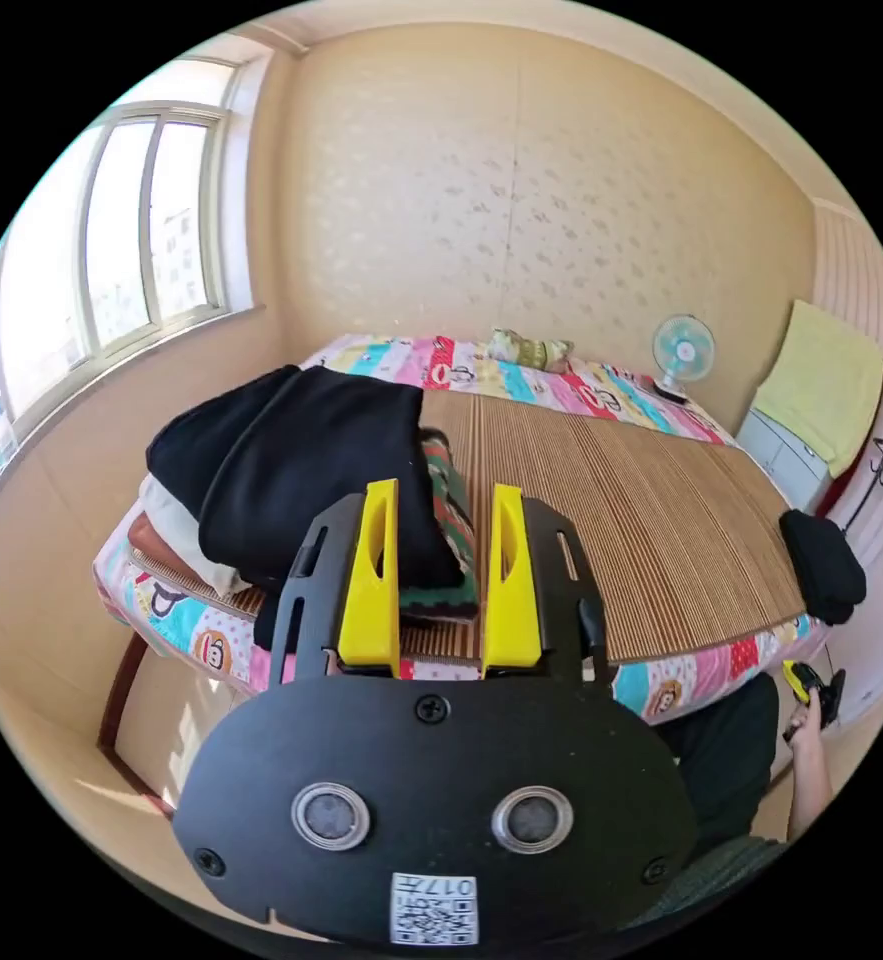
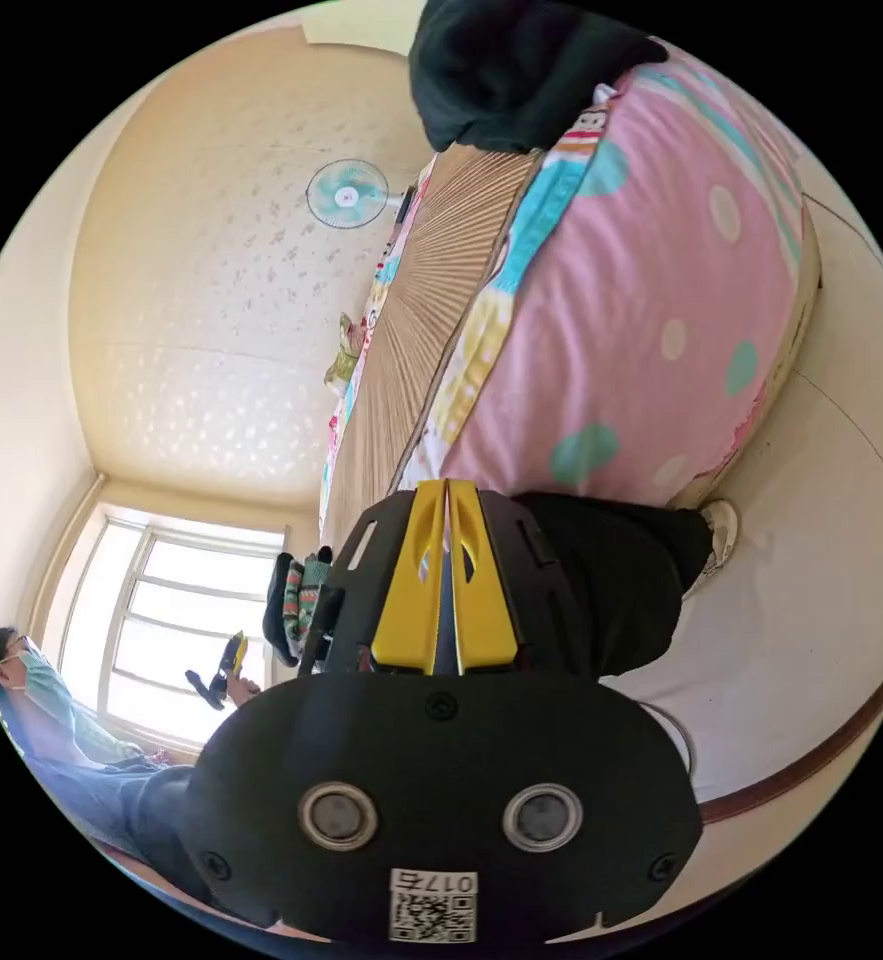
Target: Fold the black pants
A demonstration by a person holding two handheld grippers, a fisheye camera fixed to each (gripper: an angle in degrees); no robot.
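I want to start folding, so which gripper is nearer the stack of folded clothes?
Left. The left gripper hovers open just before the stack of folded clothes; the right gripper hangs shut beside the bed's edge, away from it.

No legible text — the gripper tags' (image 1: 434, 908) print is unreadable.

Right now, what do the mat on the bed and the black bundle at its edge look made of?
Mat: likely bamboo or wood slats, judging by its fine parallel tan ribs. Black bundle: soft matte fabric, rumpled, no sheen; weave too small to tell.
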